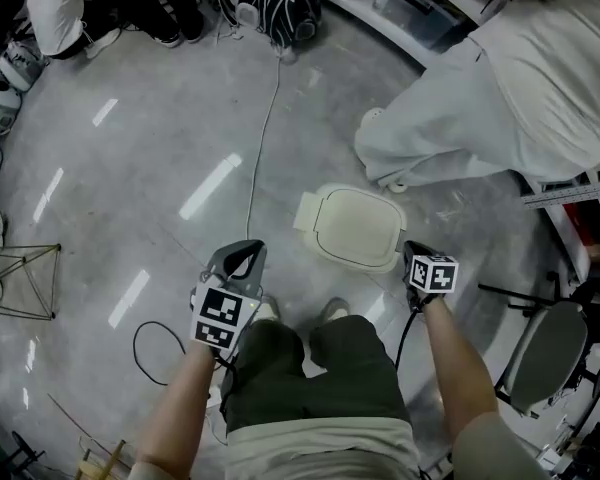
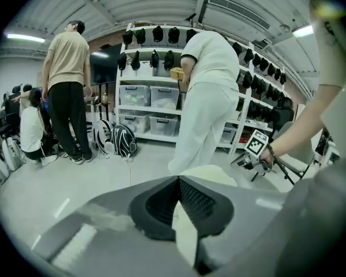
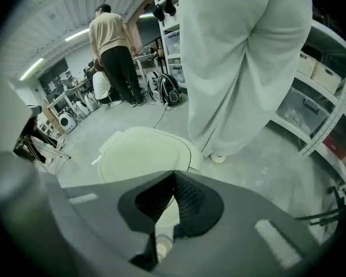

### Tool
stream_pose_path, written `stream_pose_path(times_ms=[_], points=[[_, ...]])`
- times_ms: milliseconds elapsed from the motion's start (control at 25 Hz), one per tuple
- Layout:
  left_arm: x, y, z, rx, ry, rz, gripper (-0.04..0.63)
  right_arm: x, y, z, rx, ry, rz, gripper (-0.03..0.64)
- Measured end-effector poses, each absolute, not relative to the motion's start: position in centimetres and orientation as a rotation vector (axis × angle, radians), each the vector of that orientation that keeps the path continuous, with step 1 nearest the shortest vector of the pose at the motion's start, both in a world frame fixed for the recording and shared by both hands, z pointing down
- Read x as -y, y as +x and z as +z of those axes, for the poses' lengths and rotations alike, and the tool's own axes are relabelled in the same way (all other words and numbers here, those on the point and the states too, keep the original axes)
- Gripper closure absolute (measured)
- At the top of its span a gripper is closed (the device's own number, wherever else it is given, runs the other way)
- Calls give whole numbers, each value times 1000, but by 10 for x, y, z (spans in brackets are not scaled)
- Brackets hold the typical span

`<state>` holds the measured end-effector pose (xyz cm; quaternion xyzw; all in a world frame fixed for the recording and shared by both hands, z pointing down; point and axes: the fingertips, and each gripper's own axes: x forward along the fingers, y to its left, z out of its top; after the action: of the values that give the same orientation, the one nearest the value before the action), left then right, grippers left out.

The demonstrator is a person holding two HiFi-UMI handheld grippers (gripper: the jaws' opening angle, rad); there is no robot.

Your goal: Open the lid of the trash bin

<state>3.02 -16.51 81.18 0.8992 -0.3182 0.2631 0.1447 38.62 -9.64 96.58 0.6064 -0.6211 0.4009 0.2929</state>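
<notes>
The trash bin stands on the floor just ahead of my feet, its cream lid down. My left gripper hangs to the bin's left, apart from it, jaws shut with nothing between them. My right gripper is close to the bin's right edge, also shut and empty. In the left gripper view the shut gripper points past the lid, with the right gripper's marker cube beyond. Just below and ahead of the shut gripper in the right gripper view lies the lid.
A person in white clothes bends over right behind the bin. A cable runs across the grey floor towards bags. A chair stands at the right, a wire frame at the left, shelves at the back.
</notes>
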Motion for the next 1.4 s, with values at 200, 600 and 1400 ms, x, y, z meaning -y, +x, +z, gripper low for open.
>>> stream_pose_path(times_ms=[200,600,1400], points=[[176,32,844,915,2603,755,594,95,410,1011,1585,1650,1158,614],[177,28,862,933,2573,782,593,88,416,1034,1618,1661,1187,612],[140,-2,644,929,2527,810,592,73,339,749,1743,1707,1147,614]])
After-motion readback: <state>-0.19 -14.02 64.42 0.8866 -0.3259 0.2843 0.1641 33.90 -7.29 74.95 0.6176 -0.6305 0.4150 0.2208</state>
